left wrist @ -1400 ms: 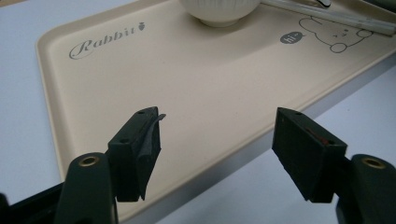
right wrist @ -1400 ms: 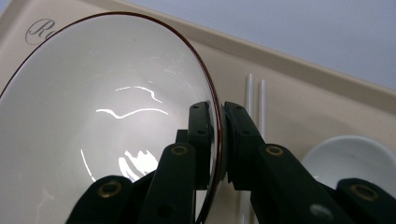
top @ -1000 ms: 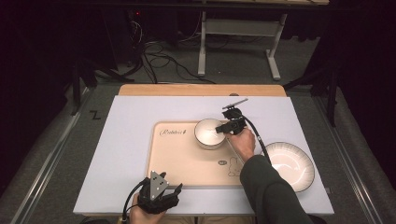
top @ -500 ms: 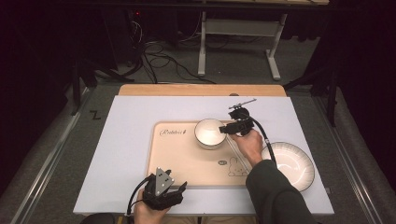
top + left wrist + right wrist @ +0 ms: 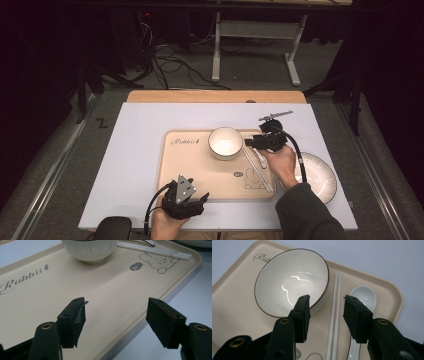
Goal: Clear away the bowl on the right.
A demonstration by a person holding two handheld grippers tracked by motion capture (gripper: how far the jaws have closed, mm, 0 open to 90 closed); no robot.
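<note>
Right gripper (image 5: 325,315), jaws just opened wide, hovering over chopsticks (image 5: 335,315) beside bowl (image 5: 292,281); left gripper (image 5: 116,320) gaping, empty, over tray (image 5: 100,295).

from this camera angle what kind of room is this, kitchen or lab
Most likely a lab or recording studio, not a kitchen: dark curtained surroundings, loose cables on the grey floor, and a staged white table holding a tray with a bowl.

A: How many dishes are on the table?
B: One bowl (image 5: 225,142) on the far part of the one tray (image 5: 200,170), and one plate (image 5: 320,175) off to the right.

A: And the cutlery?
B: One pair of chopsticks (image 5: 257,162), so two sticks, and one spoon (image 5: 362,296), right of the bowl.

A: Grippers?
B: Two.
</note>
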